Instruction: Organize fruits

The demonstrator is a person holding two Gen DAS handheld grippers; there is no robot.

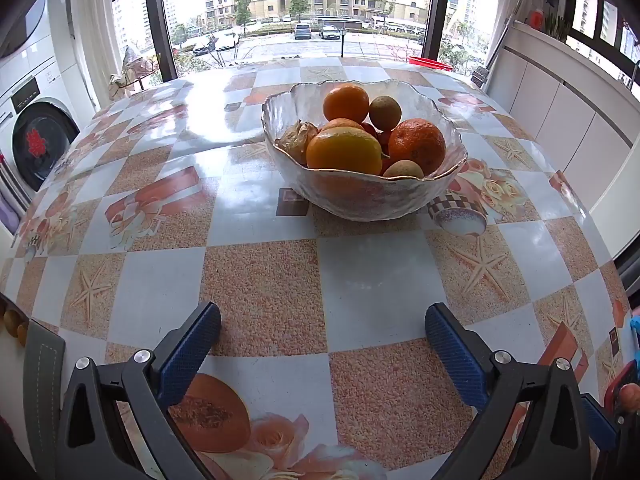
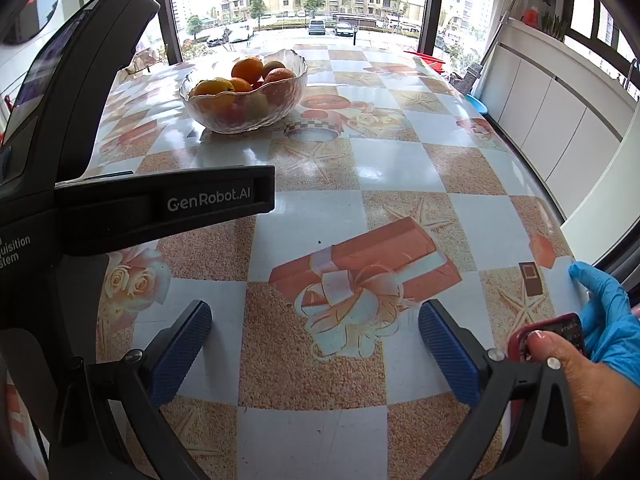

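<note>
A clear glass bowl (image 1: pixel 360 196) with a gold rim stands on the patterned table and holds several fruits: oranges (image 1: pixel 346 102), a yellow lemon (image 1: pixel 344 152), small brown round fruits (image 1: pixel 385 112) and a papery husked fruit (image 1: pixel 296 140). The bowl also shows far left in the right wrist view (image 2: pixel 244 120). My left gripper (image 1: pixel 322 326) is open and empty, low over the table in front of the bowl. My right gripper (image 2: pixel 315 322) is open and empty over the table to the bowl's right. The left gripper's black body (image 2: pixel 160 204) fills the left side of the right wrist view.
The table (image 1: pixel 260 288) has a glossy checkered cloth. A washing machine (image 1: pixel 36 132) stands left, white cabinets (image 1: pixel 560 120) right, a window behind. A blue-gloved hand (image 2: pixel 608 312) and a bare hand holding a red phone (image 2: pixel 548 336) are at the table's right edge.
</note>
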